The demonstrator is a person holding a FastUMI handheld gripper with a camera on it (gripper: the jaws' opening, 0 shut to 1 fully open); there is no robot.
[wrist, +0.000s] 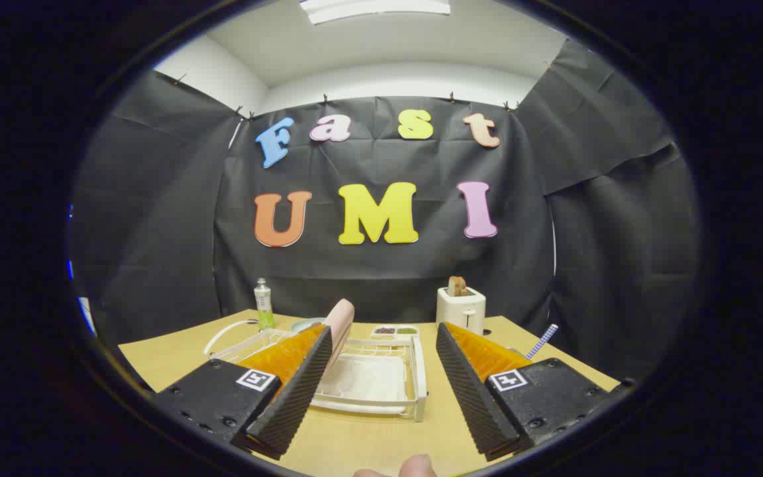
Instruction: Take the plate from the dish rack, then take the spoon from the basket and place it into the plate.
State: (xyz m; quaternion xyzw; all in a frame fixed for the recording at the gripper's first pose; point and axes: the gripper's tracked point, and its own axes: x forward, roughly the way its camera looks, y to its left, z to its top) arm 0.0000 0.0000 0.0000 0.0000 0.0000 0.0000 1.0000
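Between the spread fingers: the white dish rack (381, 381) on the tan table (368, 444).
Gripper (381, 358) hangs with its fingers wide apart, holding nothing; the pink plate (340, 331) stands on edge in the rack, just behind the left finger's tip. Beyond the right finger a checked spoon handle (543, 341) pokes up, its basket hidden. Farther back stand a green-capped bottle (263, 303) and a white toaster (461, 308) with bread in it.
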